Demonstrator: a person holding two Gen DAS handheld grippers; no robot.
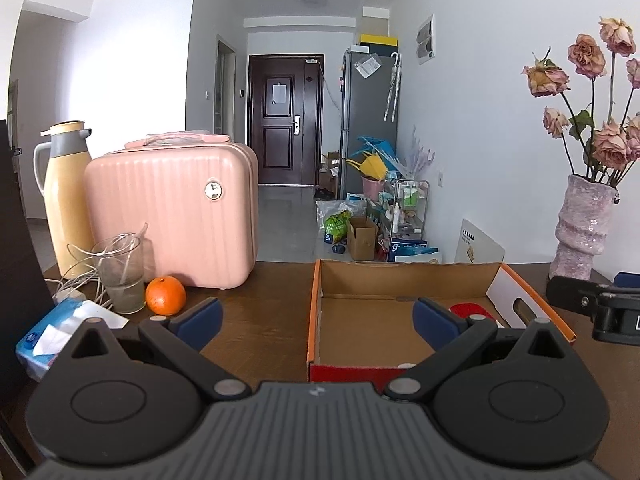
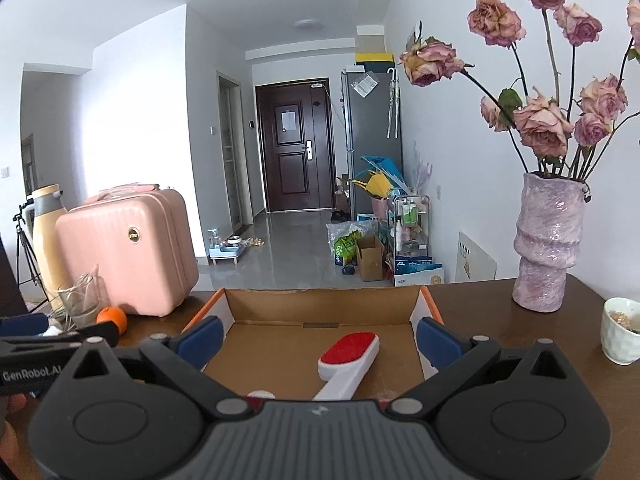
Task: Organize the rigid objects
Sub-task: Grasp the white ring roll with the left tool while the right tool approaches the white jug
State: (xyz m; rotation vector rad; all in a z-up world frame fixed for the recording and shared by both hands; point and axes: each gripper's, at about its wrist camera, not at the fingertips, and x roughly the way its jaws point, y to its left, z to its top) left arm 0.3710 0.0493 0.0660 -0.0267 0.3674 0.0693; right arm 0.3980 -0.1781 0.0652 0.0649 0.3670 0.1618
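An open cardboard box (image 1: 360, 276) (image 2: 320, 304) with orange edges sits on the dark wooden table. Inside it lies a white lint brush with a red pad (image 2: 347, 358), its red end also showing in the left wrist view (image 1: 470, 310). My right gripper (image 2: 320, 338) hovers open over the box, the brush lying below and between its blue pads, untouched. My left gripper (image 1: 318, 318) is open too, straddling the box's left wall with nothing held. An orange (image 1: 165, 295) (image 2: 113, 317) rests on the table left of the box.
A pink case (image 1: 172, 216), a yellow thermos (image 1: 66, 196), a glass with cables (image 1: 120, 276) and a tissue pack (image 1: 56, 332) crowd the table's left. A pink vase of dried roses (image 2: 546, 240) and a white cup (image 2: 622, 330) stand at the right.
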